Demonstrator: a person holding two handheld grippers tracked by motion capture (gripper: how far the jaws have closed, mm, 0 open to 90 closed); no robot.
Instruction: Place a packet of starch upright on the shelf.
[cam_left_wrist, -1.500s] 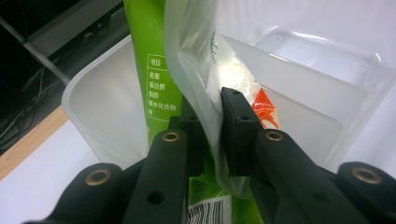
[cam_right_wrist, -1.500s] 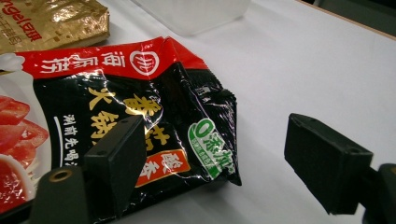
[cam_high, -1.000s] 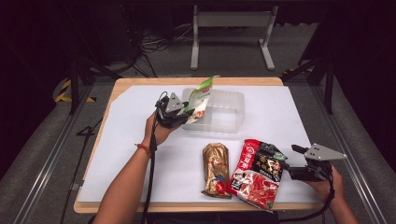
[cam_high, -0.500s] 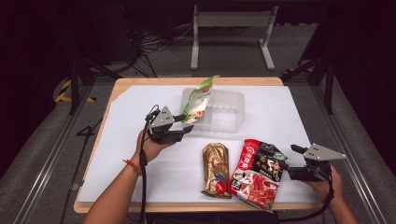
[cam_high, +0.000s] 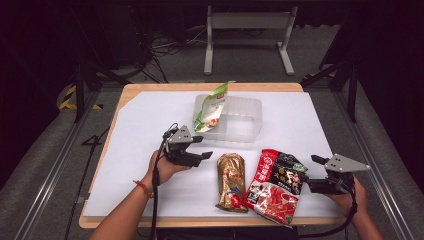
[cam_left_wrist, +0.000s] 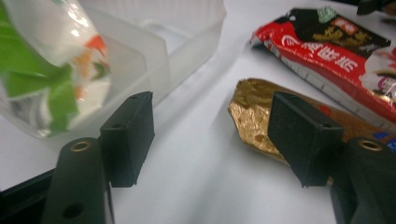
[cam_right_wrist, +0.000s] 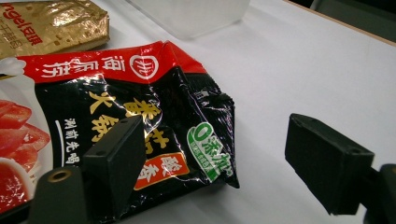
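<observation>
My left tongs (cam_high: 202, 148), jaws just widened and empty, face the gold packet (cam_high: 231, 180) lying flat on the white surface (cam_high: 135, 130) beside the red packet (cam_high: 274, 184), light, crinkly and slippery, so I judge its crimped end best, while my right tongs (cam_right_wrist: 224, 154) stand open, empty.

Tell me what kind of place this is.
Probably a lab or studio set up for recording, not a home: a wooden table covered in white paper, dark surroundings, loose cables on the floor behind, and metal rails alongside.
</observation>
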